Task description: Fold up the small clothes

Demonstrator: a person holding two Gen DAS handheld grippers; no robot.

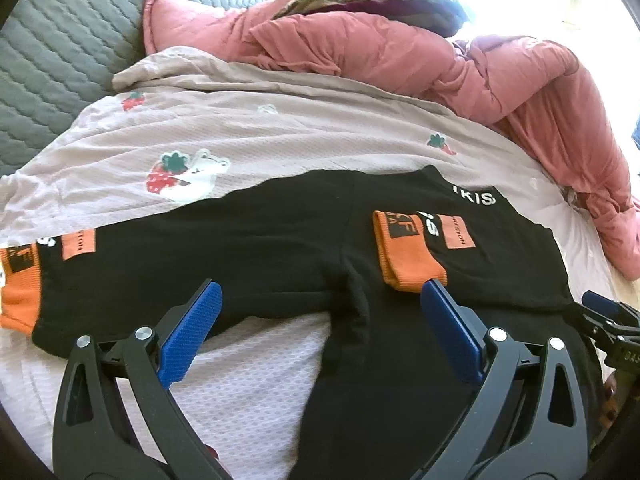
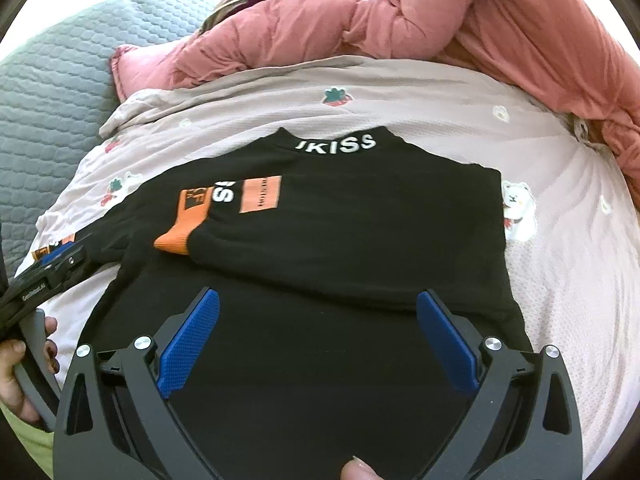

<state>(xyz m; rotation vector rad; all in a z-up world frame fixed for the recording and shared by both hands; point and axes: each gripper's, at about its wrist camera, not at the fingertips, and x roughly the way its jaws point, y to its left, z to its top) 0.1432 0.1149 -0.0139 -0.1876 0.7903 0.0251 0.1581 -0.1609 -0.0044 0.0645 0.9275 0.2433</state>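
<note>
Seemingly mid-fold: left wrist view shows the left claw (image 1: 320, 304) spread wide and empty above the black shirt (image 1: 248, 248) on the bed (image 1: 248, 132); one orange-cuffed sleeve (image 1: 408, 256) is folded in at one o'clock, the other sleeve (image 1: 24, 276) outstretched at nine. Right wrist view shows the right claw (image 2: 318, 316) likewise apart, empty, over the shirt's lower body. Next, the outstretched sleeve likely needs gripping and folding inward.

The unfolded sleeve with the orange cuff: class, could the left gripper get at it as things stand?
Probably yes: the left gripper is open and empty, and the unfolded sleeve lies flat on the strawberry-print sheet, uncovered.
</note>
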